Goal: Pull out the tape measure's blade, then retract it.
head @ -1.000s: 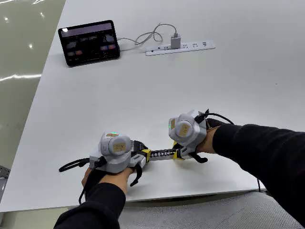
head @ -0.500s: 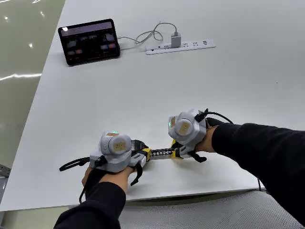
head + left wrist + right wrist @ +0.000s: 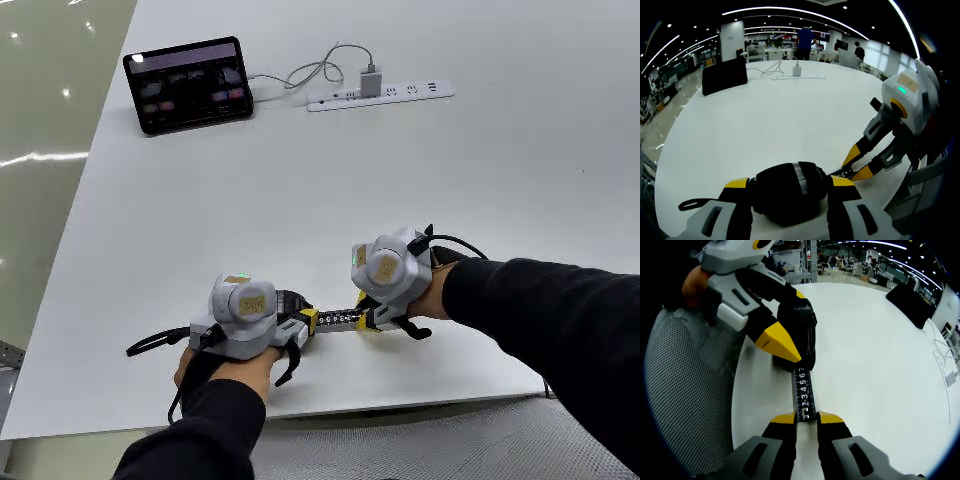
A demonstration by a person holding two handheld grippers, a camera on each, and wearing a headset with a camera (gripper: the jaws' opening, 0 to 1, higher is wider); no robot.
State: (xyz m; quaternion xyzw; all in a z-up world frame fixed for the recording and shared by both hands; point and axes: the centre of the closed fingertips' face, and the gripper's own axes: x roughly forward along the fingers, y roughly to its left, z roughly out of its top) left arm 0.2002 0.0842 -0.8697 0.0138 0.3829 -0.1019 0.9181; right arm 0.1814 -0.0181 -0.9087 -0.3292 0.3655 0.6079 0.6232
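Note:
The black tape measure case (image 3: 790, 192) rests on the white table (image 3: 300, 200), with my left gripper (image 3: 790, 182) shut on it, yellow pads on both sides. In the head view the case (image 3: 292, 305) sits near the table's front edge. A short length of blade (image 3: 803, 392), printed up to about 7, runs from the case (image 3: 800, 330) to my right gripper (image 3: 806, 417), which is shut on the blade's end. In the head view the blade (image 3: 338, 319) bridges the left gripper (image 3: 298, 325) and the right gripper (image 3: 365, 320).
A dark tablet (image 3: 188, 85) stands at the far left of the table. A white power strip (image 3: 380, 96) with a plugged charger and cable lies beside it. A mesh chair seat (image 3: 690, 390) sits below the table's near edge. People stand far off in the room.
My right gripper has drifted slightly left toward the case, and the exposed blade is a little shorter. The left gripper has stayed put on the case.

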